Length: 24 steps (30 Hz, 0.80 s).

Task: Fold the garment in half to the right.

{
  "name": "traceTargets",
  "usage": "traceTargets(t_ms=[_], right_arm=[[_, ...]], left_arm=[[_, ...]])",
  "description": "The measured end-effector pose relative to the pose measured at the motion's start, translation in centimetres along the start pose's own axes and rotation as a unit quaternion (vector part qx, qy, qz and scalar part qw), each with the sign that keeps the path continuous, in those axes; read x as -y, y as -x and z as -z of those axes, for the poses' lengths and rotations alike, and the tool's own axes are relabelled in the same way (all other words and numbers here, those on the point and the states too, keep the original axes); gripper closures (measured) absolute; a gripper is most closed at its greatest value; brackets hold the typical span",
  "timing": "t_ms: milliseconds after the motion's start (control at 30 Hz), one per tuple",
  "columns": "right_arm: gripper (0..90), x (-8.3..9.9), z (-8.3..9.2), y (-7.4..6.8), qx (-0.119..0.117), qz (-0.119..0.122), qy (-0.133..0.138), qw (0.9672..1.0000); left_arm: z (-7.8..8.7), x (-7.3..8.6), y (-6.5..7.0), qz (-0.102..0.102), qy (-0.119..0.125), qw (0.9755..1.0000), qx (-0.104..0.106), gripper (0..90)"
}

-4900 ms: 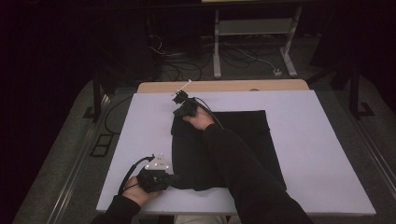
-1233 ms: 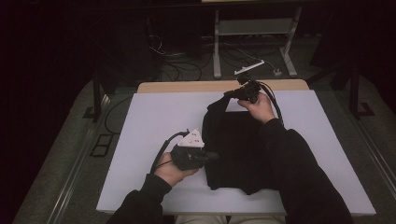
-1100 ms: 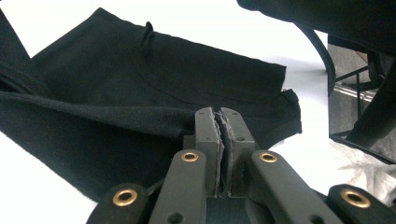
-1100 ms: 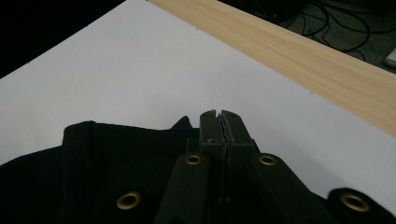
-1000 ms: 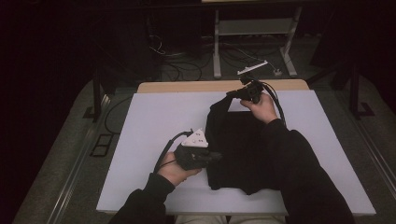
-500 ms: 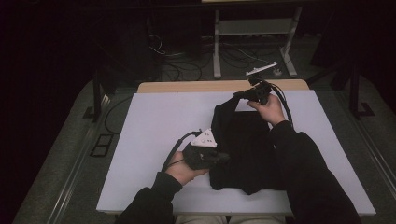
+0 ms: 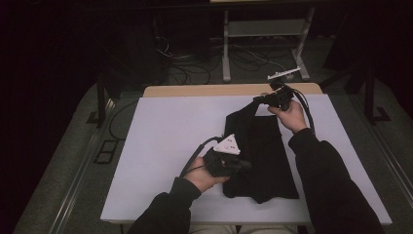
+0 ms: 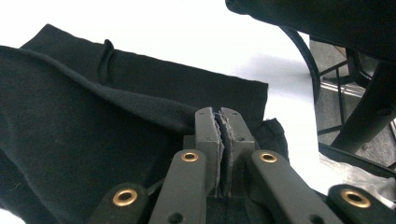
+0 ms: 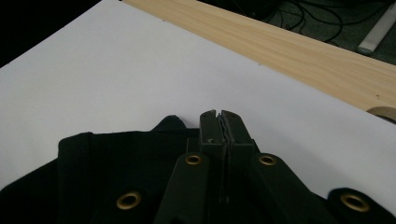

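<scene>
Two pinches hold this black garment (image 7: 260, 156), lying folded on the white table (image 7: 160, 146) right of centre. My left gripper (image 8: 220, 140) clamps the near fold, my right gripper (image 7: 265, 100) clamps the far corner, both jaw pairs tight on cloth. Risk: thin grips, so uneven pulling could slip a layer free and skew the fold.

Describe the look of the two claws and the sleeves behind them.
Both claws, left claw and right claw, are black, with flat dark jaws on arms bearing brass-ringed holes. Each carries a pale three-cornered plate on top and trails a black cable. The person wears dark long sleeves.
</scene>
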State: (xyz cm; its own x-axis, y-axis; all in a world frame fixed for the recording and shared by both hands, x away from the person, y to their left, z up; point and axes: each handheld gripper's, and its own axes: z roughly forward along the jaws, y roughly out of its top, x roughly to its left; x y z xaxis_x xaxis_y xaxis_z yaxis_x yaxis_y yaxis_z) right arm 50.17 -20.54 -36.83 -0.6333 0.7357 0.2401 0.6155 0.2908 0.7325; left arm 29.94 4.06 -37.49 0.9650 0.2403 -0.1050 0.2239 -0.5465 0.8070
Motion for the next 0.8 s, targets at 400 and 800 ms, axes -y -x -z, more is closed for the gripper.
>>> traceTargets(t_ms=[400,800], right_arm=[[87.2,1.1,1.0,1.5,0.009,-0.014,0.004,0.9998],[87.2,2.1,1.8,2.7,0.015,-0.025,0.008,0.9995]], left_arm=[[-1.9,-1.1,0.6,-0.011,0.004,0.9998,0.018,85.6],[-4.0,-2.0,1.0,-0.017,0.003,0.9991,0.038,85.6]])
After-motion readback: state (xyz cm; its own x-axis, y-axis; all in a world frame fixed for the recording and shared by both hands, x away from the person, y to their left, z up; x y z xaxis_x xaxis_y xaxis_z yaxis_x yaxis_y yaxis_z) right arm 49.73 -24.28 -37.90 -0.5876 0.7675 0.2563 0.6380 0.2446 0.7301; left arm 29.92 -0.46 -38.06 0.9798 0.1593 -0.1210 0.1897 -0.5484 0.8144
